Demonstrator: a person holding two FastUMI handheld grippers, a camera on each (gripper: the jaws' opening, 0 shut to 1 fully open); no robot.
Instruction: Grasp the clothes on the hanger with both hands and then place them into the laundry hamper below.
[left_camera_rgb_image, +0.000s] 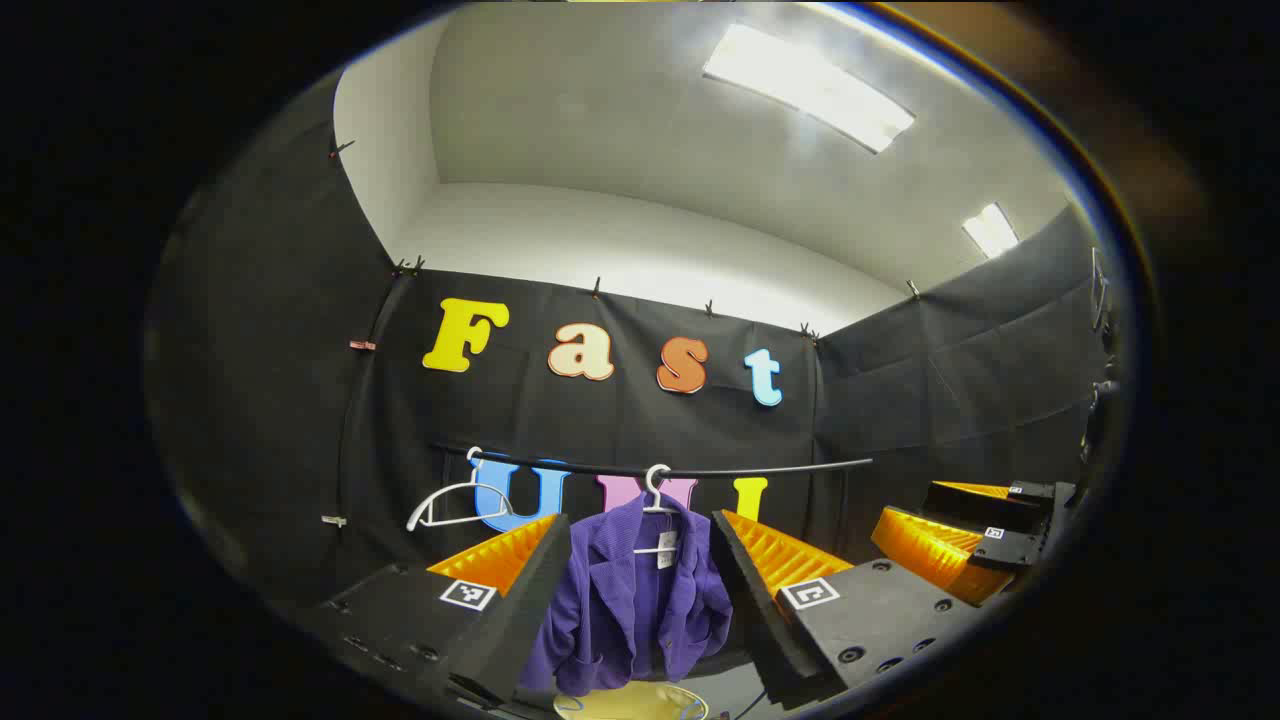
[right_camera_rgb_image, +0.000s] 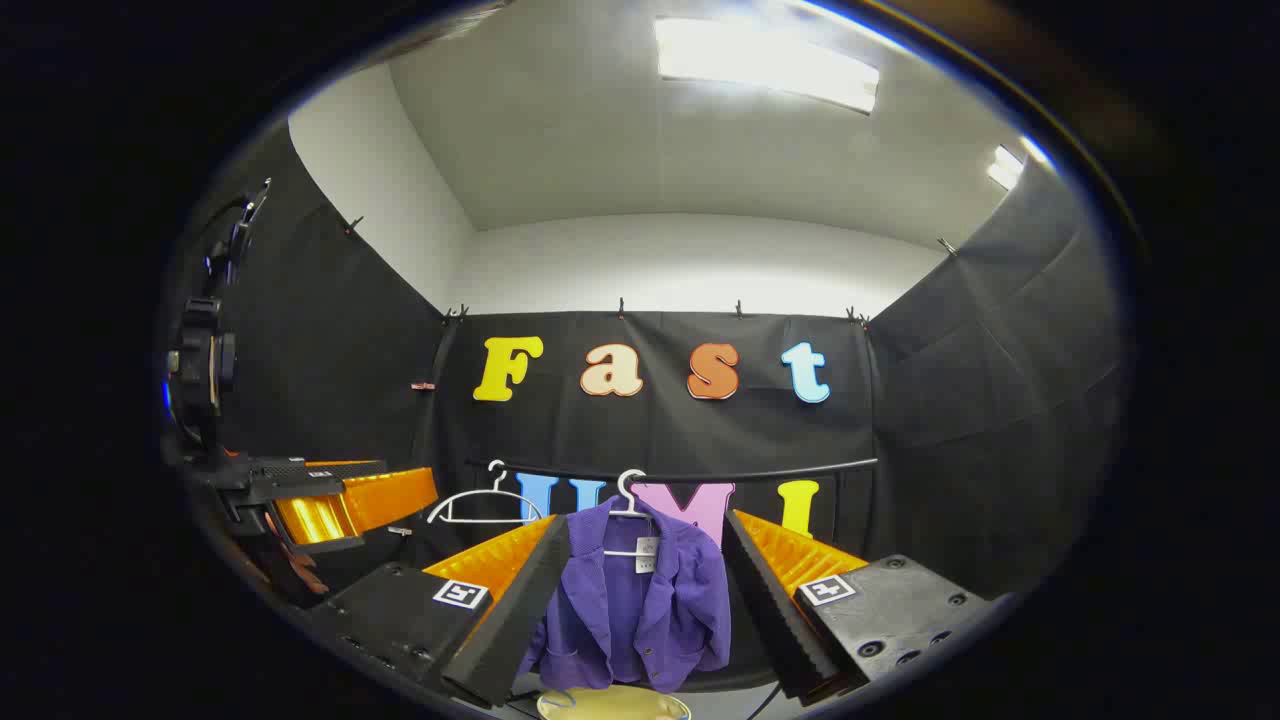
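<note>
— Purple jacket (left_camera_rgb_image: 630, 600), where does it sit?

— It hangs on a white hanger (left_camera_rgb_image: 657, 495) from the black rail (left_camera_rgb_image: 700, 470), straight ahead at twelve o'clock of the left gripper (left_camera_rgb_image: 640, 600). In the left gripper view it shows in the gap between the two fingers, farther off and not touched by either.

— And the jaws?

— Spread wide, released, nothing held.

— The other tool?

— Same picture in the right gripper view: the jacket (right_camera_rgb_image: 640, 600) is framed at twelve o'clock of the right gripper (right_camera_rgb_image: 645, 610), whose fingers stand apart and clear of the cloth. It grips nothing.

— Do the two see each other?

— Yes. The right gripper (left_camera_rgb_image: 985, 545) appears at about three o'clock in the left gripper view, and the left one (right_camera_rgb_image: 330, 510) at about nine o'clock in the right gripper view.

— Anything else on the rail?

— An empty hanger (right_camera_rgb_image: 485, 505), at about ten o'clock of the jacket.

— The hamper?

— A pale yellow rim (right_camera_rgb_image: 612, 703) shows directly under the jacket, at six o'clock, low between the fingers.
</note>
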